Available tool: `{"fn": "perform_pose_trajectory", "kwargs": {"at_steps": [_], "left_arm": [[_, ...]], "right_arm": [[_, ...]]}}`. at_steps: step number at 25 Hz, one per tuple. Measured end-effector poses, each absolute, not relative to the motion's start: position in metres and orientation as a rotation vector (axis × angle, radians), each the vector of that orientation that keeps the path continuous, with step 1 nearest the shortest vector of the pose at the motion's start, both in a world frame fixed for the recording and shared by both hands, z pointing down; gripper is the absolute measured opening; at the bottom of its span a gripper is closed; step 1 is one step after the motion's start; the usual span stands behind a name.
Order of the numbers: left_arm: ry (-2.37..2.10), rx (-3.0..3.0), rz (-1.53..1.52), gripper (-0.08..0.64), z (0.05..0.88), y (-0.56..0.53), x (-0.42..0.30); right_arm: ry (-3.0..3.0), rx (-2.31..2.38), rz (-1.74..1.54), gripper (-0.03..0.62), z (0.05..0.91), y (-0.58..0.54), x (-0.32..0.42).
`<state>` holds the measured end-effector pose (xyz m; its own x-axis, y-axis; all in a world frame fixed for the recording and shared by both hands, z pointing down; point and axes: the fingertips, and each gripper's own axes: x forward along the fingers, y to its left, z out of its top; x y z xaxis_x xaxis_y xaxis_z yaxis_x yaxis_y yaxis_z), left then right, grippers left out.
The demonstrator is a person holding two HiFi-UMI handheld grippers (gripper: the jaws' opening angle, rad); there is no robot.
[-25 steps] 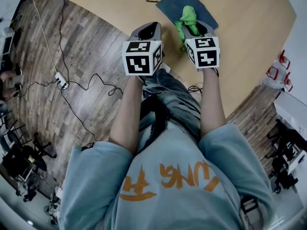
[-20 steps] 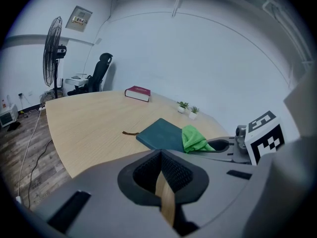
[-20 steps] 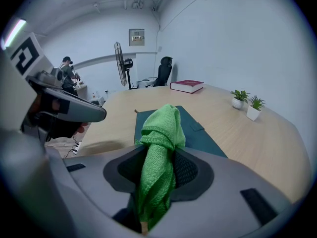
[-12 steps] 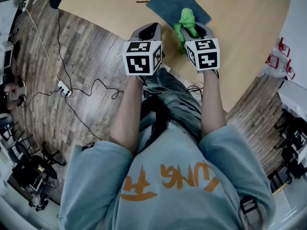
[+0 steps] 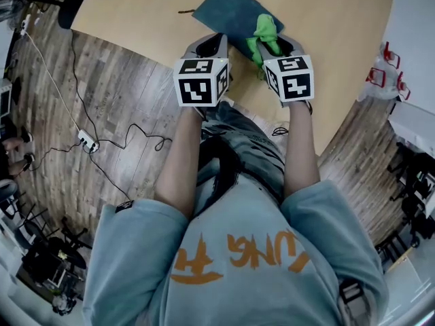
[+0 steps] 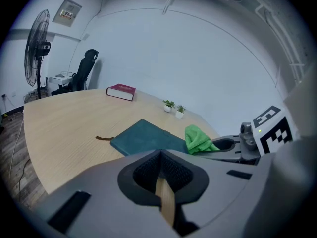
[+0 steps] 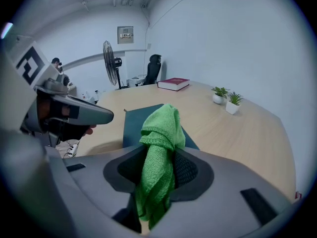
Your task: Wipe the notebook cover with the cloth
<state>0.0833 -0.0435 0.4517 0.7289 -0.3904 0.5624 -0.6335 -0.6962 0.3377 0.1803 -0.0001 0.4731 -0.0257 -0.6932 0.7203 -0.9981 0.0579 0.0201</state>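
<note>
Nearest to me, my two forearms reached out side by side over the wooden floor (image 5: 136,80), each ending in a marker cube. My left gripper (image 6: 161,175) had its jaws drawn together to a narrow slit, with nothing between them; only a strip of tabletop showed through. It hung at the near edge of the table (image 5: 326,39), just beside my right gripper (image 7: 158,167), whose jaws were clamped on the green cloth (image 7: 161,133). The cloth was bunched in the grip: a fold stood up above the jaws and a tail hung down below them.

Just past the jaws lay the dark teal notebook (image 5: 231,12), flat and closed on the light wood, turned at an angle to the table edge. From my head view the cloth sat over its near right corner, though I could not tell whether the two touched. A thin brown ribbon bookmark (image 6: 102,138) trailed from the notebook's left side onto the table.

Further across the table, well apart from the notebook, two small potted plants (image 7: 225,97) stood together, and a dark red book (image 6: 121,91) lay flat near the far edge. Beyond the table were a black office chair (image 7: 152,68) and a standing fan (image 6: 35,48) against the pale wall.
</note>
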Motion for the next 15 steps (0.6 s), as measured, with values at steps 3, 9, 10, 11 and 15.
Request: {"fn": "perform_pose_trajectory", "kwargs": {"at_steps": [3, 9, 10, 11, 15], "left_arm": [[-0.783, 2.406, 0.605, 0.014, 0.45, -0.051, 0.084], [-0.864, 2.361, 0.57, 0.015, 0.447, -0.076, 0.066], [-0.88, 2.352, 0.566, 0.015, 0.447, -0.08, 0.063], [-0.894, 2.343, 0.564, 0.014, 0.447, -0.084, 0.058], [-0.953, 2.307, 0.554, 0.014, 0.449, -0.104, 0.039]], "right_arm": [[-1.776, 1.736, 0.686, 0.13, 0.459, -0.009, 0.191], [-1.839, 1.73, 0.638, 0.13, 0.441, -0.042, 0.184], [-1.85, 1.72, 0.631, 0.13, 0.439, -0.049, 0.182], [-1.859, 1.71, 0.626, 0.13, 0.439, -0.056, 0.179], [-1.897, 1.671, 0.615, 0.13, 0.438, -0.084, 0.165]]}}
